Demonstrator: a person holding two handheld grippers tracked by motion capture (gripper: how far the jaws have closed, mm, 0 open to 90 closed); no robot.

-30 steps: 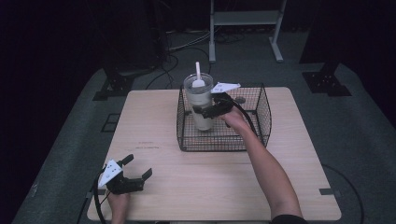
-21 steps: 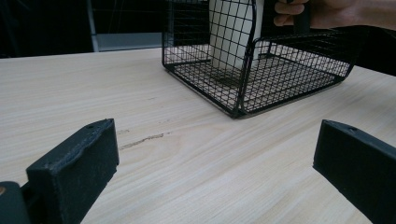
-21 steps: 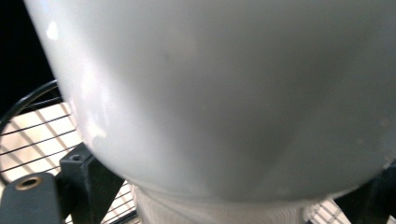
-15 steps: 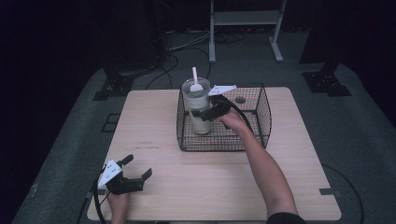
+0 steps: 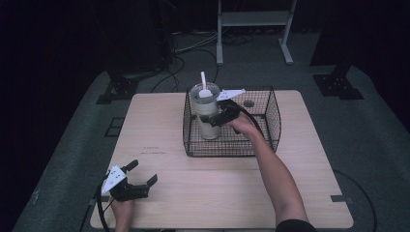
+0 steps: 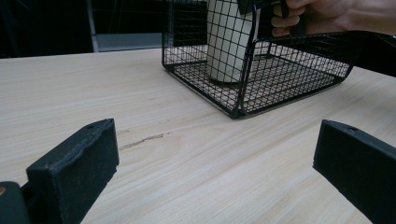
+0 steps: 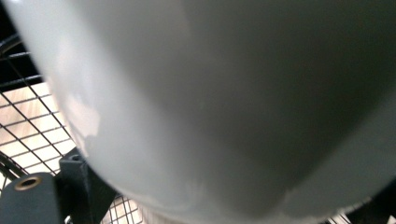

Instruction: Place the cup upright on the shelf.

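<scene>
A pale tumbler (image 5: pixel 207 116) with a clear lid and a white straw stands upright in the left part of a black wire basket (image 5: pixel 271 126). My right gripper (image 5: pixel 216 119) reaches over the basket and is shut on the tumbler's side, about mid-height. In the right gripper view the tumbler's wall (image 7: pixel 233 93) sits right against the camera, between the jaws. In the left gripper view the tumbler's base (image 6: pixel 224 70) appears to rest on the floor of the basket (image 6: pixel 299 79). My left gripper (image 5: pixel 140 180) rests open at the table's near left, with bare wood between its jaws (image 6: pixel 217 154).
The wooden table (image 5: pixel 159 121) has free room left of the basket and across its front. A small dark round thing (image 5: pixel 249 103) lies at the basket's back. Behind the table, cables, a white frame (image 5: pixel 251 19) and black stands sit on the floor.
My right gripper has brought the tumbler down a little into the basket, still shut on it. The left gripper has not moved.
</scene>
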